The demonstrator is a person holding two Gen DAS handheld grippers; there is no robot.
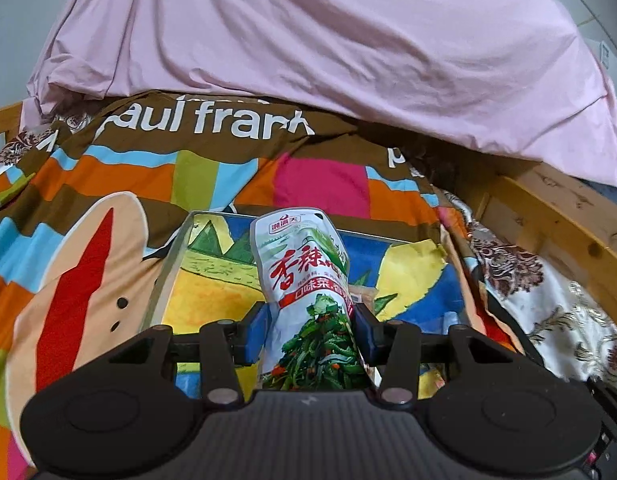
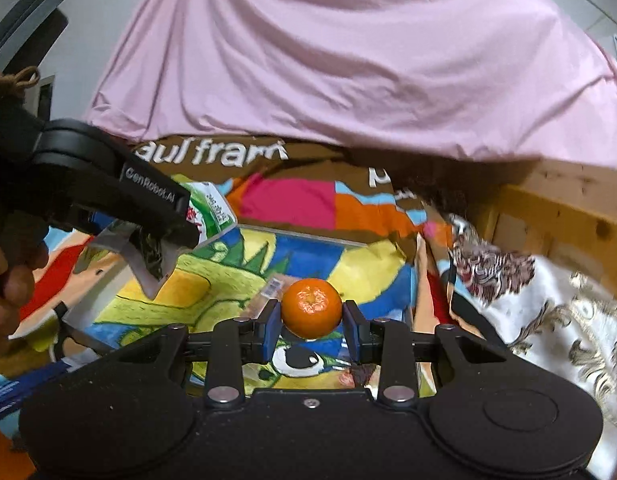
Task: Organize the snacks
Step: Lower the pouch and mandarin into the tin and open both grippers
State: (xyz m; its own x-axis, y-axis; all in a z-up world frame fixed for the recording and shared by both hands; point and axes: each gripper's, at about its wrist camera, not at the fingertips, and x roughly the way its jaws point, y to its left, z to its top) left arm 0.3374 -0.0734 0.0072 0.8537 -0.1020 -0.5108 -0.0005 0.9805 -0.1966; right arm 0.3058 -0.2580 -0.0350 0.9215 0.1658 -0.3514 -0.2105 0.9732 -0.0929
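Your left gripper (image 1: 314, 330) clamps the snack pouch (image 1: 304, 280), right gripper (image 2: 310, 330) clamps the mandarin (image 2: 311, 308); both above the tray (image 1: 170, 264) ahead, neither placed yet.

Bedroom in home: wooden bed frame (image 1: 548, 216) ahead-right of tool, patchwork cartoon bedsheet (image 1: 108, 184) beneath it, rumpled pink quilt (image 1: 308, 40) heaped beyond.

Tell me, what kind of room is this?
Probably a bedroom: a pink quilt is heaped on a colourful patchwork bedsheet, with a wooden bed frame along one side.
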